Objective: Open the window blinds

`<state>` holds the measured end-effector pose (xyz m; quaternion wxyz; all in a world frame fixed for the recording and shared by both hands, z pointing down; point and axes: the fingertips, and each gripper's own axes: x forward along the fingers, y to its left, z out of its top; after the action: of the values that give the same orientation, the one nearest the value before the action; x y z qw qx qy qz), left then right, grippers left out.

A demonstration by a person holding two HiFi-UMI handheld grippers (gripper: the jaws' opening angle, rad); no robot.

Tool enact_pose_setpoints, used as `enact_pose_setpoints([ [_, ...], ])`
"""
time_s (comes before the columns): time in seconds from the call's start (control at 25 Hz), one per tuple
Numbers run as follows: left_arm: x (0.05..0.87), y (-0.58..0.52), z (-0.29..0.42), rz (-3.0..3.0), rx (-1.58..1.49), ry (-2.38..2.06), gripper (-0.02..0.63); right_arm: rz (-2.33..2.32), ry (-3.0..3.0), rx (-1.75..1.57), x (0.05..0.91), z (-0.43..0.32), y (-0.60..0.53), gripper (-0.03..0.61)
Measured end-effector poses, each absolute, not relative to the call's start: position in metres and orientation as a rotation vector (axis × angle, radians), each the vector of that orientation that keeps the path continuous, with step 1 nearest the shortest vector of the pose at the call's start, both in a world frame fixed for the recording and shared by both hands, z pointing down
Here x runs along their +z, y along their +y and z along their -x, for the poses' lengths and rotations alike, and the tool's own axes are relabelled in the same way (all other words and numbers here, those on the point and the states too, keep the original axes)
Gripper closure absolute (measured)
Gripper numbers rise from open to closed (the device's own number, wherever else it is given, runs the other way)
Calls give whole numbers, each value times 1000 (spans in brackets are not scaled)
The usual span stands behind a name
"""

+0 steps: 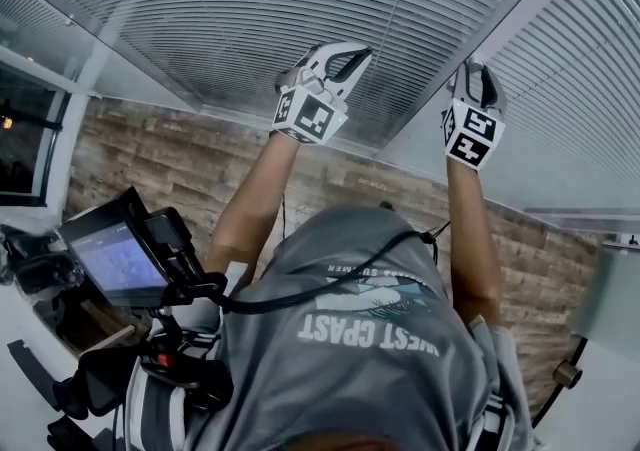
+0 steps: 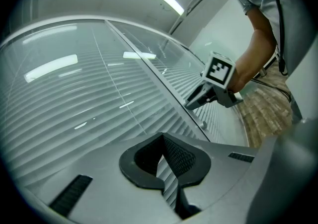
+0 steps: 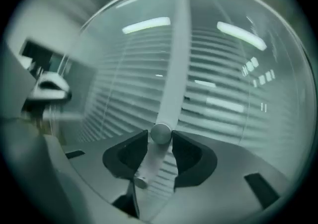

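Blinds (image 1: 230, 9): thin horizontal slats fill the panes on both sides of the frame (image 3: 175, 44). They sit behind glass, since lamp reflections lie over them. My read is that the slats themselves can't be touched. They look light and flimsy anyway, so they're not the place to grab.

Left gripper (image 2: 162, 141): raised at the left pane and pointing level at it. Its tips are pressed together with nothing between them, only slats showing through the sliver below. It's idle.

Frame: narrow flat strip between the panes, rigid. It carries the controls.

Knob (image 3: 160, 134): small round metal button on the frame, and this is the grip point. It looks smooth, hard and likely slippery, with little depth for the pads. I'd expect some drag from the mechanism behind the glass, so it wants a square, firm pinch and a slow move. Can't tell whether it turns or slides along the strip.

Right gripper (image 1: 478, 74): pinching that knob, one pad on each side and centred.

Second knob (image 3: 140, 182): smaller, lower on the same strip, untouched. Its function is unclear.
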<state>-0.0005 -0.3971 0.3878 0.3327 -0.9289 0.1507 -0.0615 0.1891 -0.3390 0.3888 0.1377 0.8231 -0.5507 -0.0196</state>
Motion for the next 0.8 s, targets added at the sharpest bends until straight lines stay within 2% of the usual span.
enact_pose_setpoints([
  [0.16, 389, -399, 3, 2429, -164, 399, 611, -1761, -1084, -603, 391, -180, -338, 457],
  [0.28, 389, -399, 3, 2427, -165, 399, 611, -1587, -957, -704, 393, -182, -341, 458],
  [0.4, 388, -399, 2, 2423, -165, 398, 611, -1683, -1039, -651, 392, -185, -341, 459],
  [0.52, 387, -400, 2, 2424, -164, 400, 611, -2129, -1389, -343, 388, -188, -338, 459],
  [0.68, 387, -400, 2, 2425, -164, 401, 611, -2853, -1894, 462, 386, -199, -331, 459],
  [0.76, 387, -399, 1, 2426, -162, 397, 611, -2976, -2032, 764, 386, -202, -329, 459],
  [0.8, 387, -398, 1, 2426, -161, 395, 610, -2966, -2079, 813, 386, -202, -329, 459],
])
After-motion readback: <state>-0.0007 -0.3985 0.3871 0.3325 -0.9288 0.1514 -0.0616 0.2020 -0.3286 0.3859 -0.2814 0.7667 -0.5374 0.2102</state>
